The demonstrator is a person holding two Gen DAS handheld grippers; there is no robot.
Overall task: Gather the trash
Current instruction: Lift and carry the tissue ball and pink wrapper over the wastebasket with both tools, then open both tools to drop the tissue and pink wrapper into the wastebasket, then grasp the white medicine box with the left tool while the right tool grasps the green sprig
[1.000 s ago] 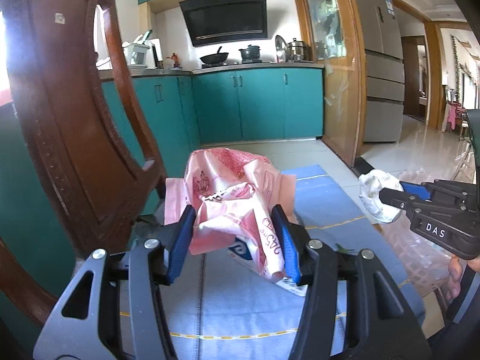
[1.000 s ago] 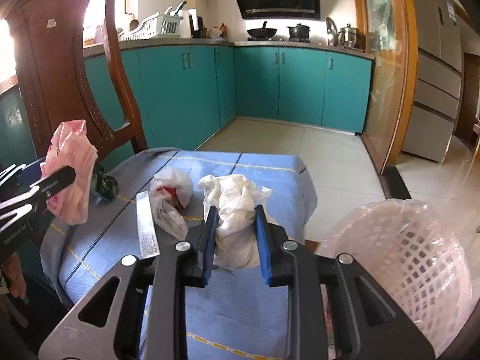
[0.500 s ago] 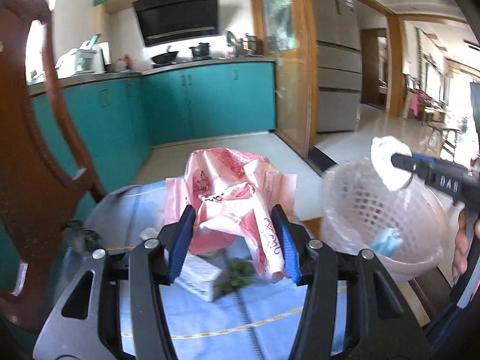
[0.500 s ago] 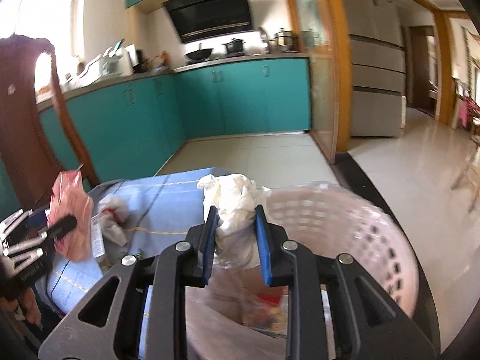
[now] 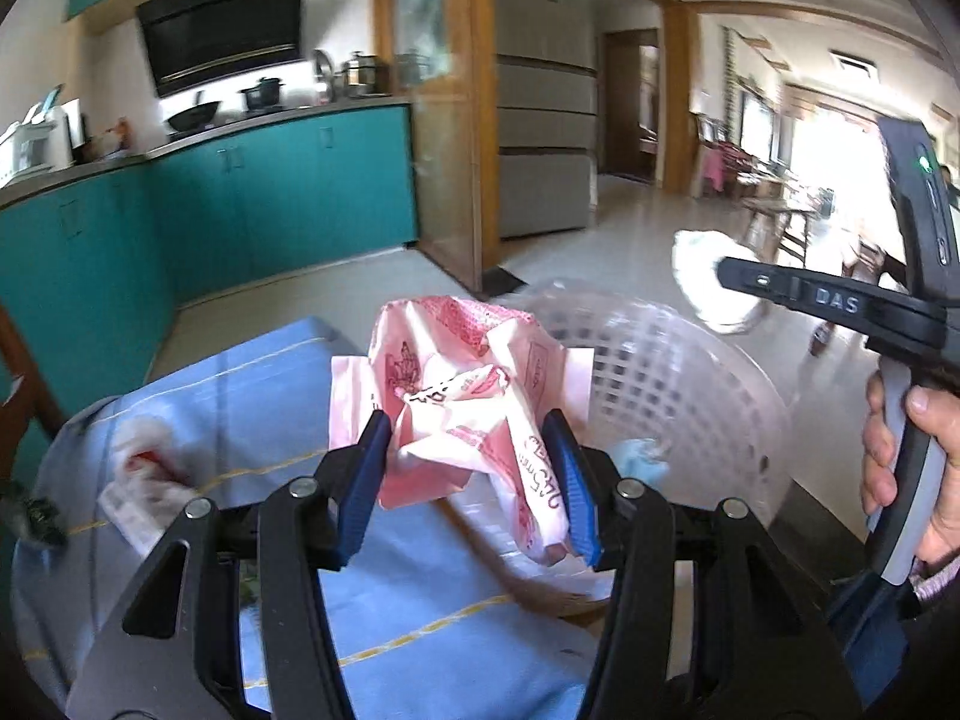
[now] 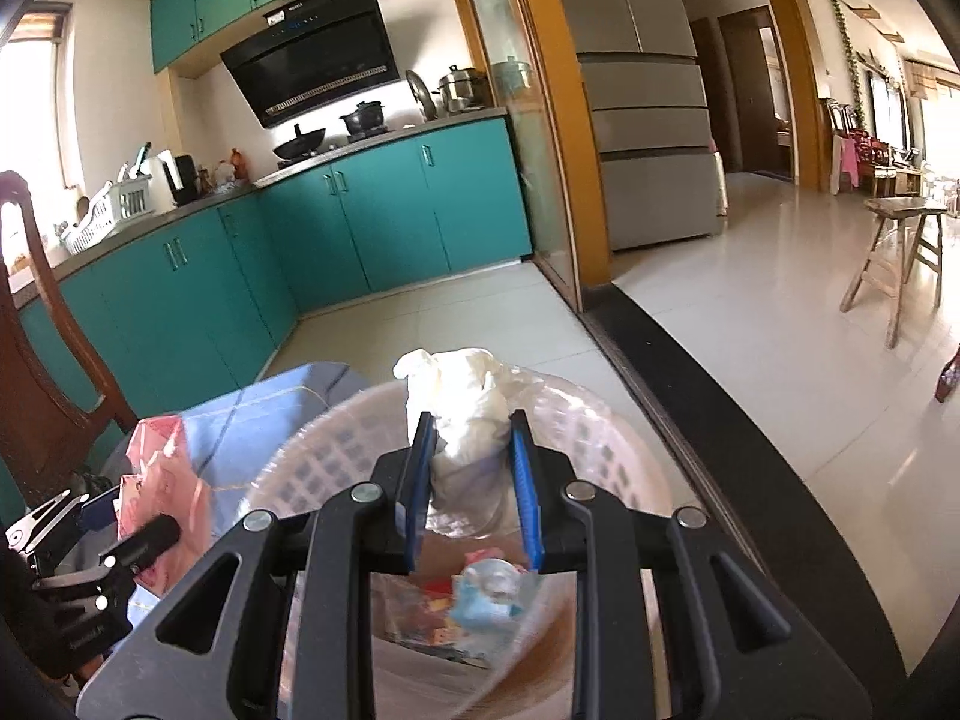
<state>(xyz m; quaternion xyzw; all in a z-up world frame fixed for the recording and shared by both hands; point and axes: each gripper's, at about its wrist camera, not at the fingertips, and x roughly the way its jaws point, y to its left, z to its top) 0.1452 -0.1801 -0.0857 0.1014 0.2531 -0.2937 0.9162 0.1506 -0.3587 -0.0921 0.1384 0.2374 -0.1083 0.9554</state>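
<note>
My left gripper [image 5: 471, 468] is shut on a crumpled pink plastic bag [image 5: 462, 396], held over the blue-clothed table's edge [image 5: 264, 408] just left of the white lattice trash basket [image 5: 672, 372]. My right gripper [image 6: 468, 462] is shut on a white crumpled tissue wad [image 6: 462, 414], hanging above the basket [image 6: 618, 444], which holds several scraps inside a clear liner. In the left wrist view the right gripper [image 5: 720, 294] with its tissue [image 5: 702, 276] hovers over the basket's far rim. The pink bag [image 6: 162, 480] and left gripper [image 6: 120, 534] show at lower left of the right wrist view.
More litter lies on the blue cloth: a white-and-red wrapper [image 5: 144, 468] and a dark scrap [image 5: 36, 516]. A brown wooden chair [image 6: 36, 372] stands left of the table. Teal cabinets [image 6: 372, 222], a fridge [image 6: 648, 120] and a wooden stool [image 6: 894, 264] lie beyond.
Both grippers swung right from over the table toward the basket, each keeping its load. The tissue now hangs over the basket's inside; the pink bag has reached the basket's left rim.
</note>
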